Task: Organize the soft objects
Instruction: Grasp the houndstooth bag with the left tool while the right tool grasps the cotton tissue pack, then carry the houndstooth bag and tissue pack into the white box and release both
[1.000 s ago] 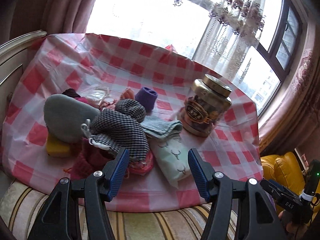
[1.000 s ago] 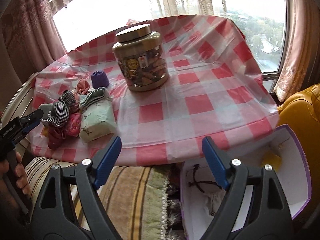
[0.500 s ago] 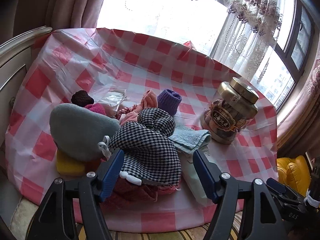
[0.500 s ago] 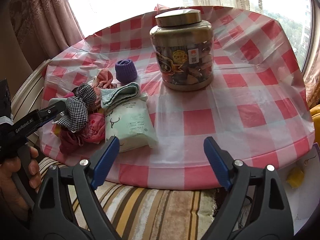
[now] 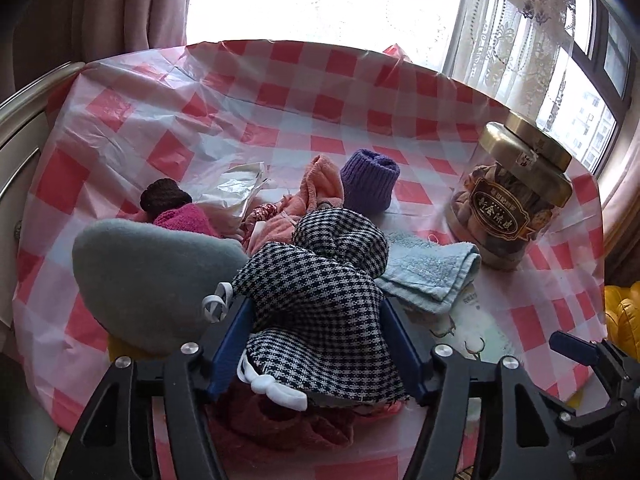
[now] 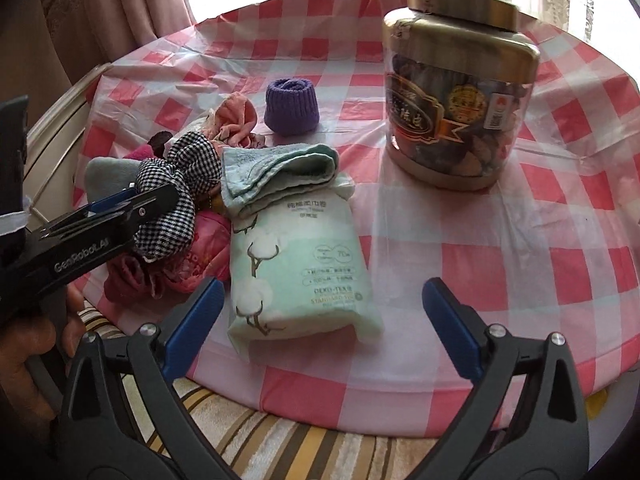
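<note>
A heap of soft things lies at the left of the checked table (image 5: 132, 120). On top is a black-and-white houndstooth cloth (image 5: 320, 280) (image 6: 176, 184). My left gripper (image 5: 316, 308) (image 6: 156, 200) is closing, its blue pads against both sides of that cloth. Beside it lie a grey cushion (image 5: 152, 276), a folded blue towel (image 5: 432, 268) (image 6: 276, 172) and a mint tissue pack (image 6: 296, 264). My right gripper (image 6: 320, 286) hovers at the table's front edge over the near end of the pack, jaws opening wide, gripping nothing.
A gold-lidded jar (image 6: 456, 92) stands at the back right. A purple knit roll (image 6: 292, 108), pink cloths (image 5: 320, 184), a dark red cloth (image 5: 280, 428) and a brown knit piece (image 5: 164, 198) fill the heap. A striped cushion (image 6: 280, 448) lies below the table edge.
My left gripper moved forward and down until its pads flank the houndstooth cloth. My right gripper swung left from the open box to the tissue pack, and its jaws spread wider.
</note>
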Demonstrator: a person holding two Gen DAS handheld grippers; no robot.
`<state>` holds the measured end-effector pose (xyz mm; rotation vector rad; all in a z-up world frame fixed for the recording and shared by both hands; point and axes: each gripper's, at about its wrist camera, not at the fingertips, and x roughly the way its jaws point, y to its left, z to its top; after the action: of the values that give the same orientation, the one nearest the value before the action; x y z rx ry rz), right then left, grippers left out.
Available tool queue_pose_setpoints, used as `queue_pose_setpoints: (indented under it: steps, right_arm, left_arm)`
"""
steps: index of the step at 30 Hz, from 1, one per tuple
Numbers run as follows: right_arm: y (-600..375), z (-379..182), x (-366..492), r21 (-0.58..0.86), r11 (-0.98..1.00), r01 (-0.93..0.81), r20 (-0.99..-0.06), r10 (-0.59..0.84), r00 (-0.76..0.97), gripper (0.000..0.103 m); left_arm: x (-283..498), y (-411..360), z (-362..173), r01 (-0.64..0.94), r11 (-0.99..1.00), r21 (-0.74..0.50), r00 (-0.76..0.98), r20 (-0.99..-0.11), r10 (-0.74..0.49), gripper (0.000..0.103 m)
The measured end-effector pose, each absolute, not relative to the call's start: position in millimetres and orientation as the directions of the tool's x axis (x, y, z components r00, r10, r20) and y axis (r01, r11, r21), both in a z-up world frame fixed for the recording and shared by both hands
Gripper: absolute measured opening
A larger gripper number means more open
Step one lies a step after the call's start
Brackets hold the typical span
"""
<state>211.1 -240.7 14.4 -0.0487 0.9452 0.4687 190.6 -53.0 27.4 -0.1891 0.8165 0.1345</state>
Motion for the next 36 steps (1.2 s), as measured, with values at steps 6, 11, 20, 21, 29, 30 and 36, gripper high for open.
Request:
queue_pose_setpoints:
  steps: [6, 11, 20, 21, 29, 30, 36]
  right_arm:
    - [-222, 4, 223, 0.118, 0.888, -0.445, -0.814, 0.343, 0.47, 0.1]
    - [-211, -4, 228, 0.098, 0.875, -0.474, -0.835, 0.332, 0.439, 0.1]
    - [-208, -11, 234, 0.126, 0.86, -0.494, -0.841, 0.357, 0.407, 0.086]
    - [-207, -10, 232, 0.123, 0.857, -0.5, -0.838, 0.359, 0.41, 0.08]
    - [-219, 0, 213, 0.113, 0.863, -0.492, -0.824, 0.359, 0.439, 0.075]
    - [-222, 2, 209, 0.115, 0.864, -0.49, -0.818, 0.362, 0.446, 0.075]
    - [-247, 15, 192, 0.14, 0.877, -0.46, -0.798, 0.375, 0.472, 0.075]
  left_arm:
    - [187, -52, 24, -0.159, 0.974, -0.163, 0.694, -0.72, -0.008, 0.027]
    - [182, -53, 28, -0.137, 0.973, -0.188, 0.724, -0.689, -0.031, 0.02]
    - [162, -50, 43, -0.121, 0.963, -0.241, 0.796, -0.603, -0.051, 0.018]
    - [160, -52, 45, -0.117, 0.964, -0.239, 0.801, -0.596, -0.05, 0.018]
    - [144, -67, 54, -0.086, 0.971, -0.223, 0.826, -0.56, -0.055, 0.018]
    - [143, -68, 55, -0.083, 0.972, -0.222, 0.827, -0.56, -0.057, 0.018]
    - [136, -79, 60, -0.059, 0.976, -0.21, 0.828, -0.556, -0.069, 0.018]
